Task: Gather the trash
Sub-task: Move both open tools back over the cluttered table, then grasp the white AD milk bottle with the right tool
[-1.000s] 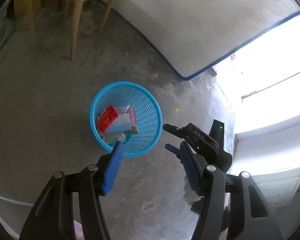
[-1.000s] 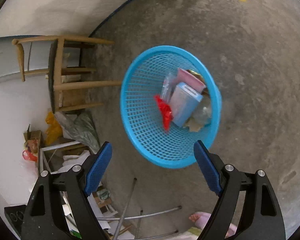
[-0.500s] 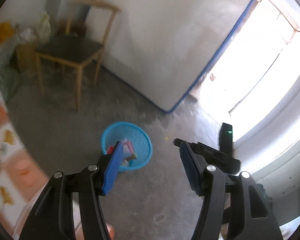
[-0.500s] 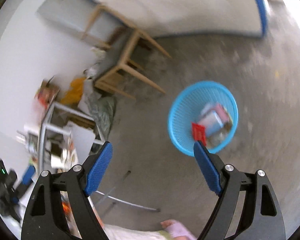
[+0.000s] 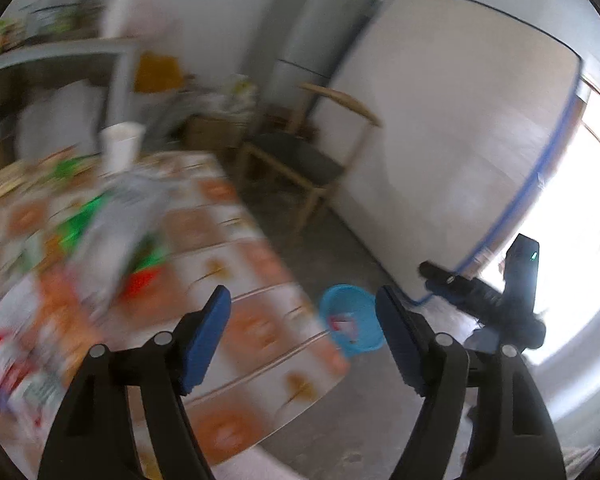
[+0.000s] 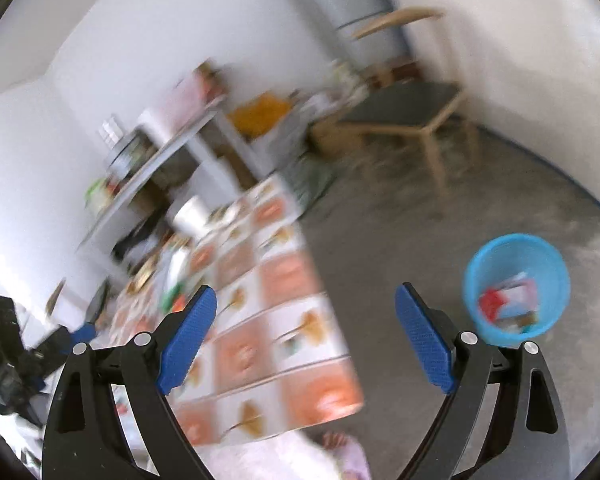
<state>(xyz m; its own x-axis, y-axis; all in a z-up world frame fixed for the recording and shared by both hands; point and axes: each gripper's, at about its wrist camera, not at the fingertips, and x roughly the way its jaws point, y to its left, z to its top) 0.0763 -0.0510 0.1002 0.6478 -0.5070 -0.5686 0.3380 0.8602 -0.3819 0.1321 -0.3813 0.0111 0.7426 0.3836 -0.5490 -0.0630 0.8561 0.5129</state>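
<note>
A blue mesh trash basket (image 5: pixel 350 322) (image 6: pixel 516 280) stands on the concrete floor beside the table, with red, pink and pale blue wrappers inside. My left gripper (image 5: pixel 304 340) is open and empty, high above the table's corner. My right gripper (image 6: pixel 306 340) is open and empty, above the table edge, left of the basket. It also shows at the right of the left wrist view (image 5: pixel 480 296). Blurred packets, green, red and silver (image 5: pixel 112 224), lie on the table with its orange-patterned cloth (image 5: pixel 236 320) (image 6: pixel 292 332).
A white cup (image 5: pixel 120 146) stands at the table's far side. A wooden chair (image 5: pixel 300 164) (image 6: pixel 412 116) stands against a propped white mattress (image 5: pixel 452 140). A cluttered shelf (image 6: pixel 156 152) and a grey fridge (image 5: pixel 308 40) line the wall. A bright doorway is at right.
Both grippers have lifted up and swung away from the basket toward the table. The basket now looks small and far; the table and its litter have come into view. Both stay open.
</note>
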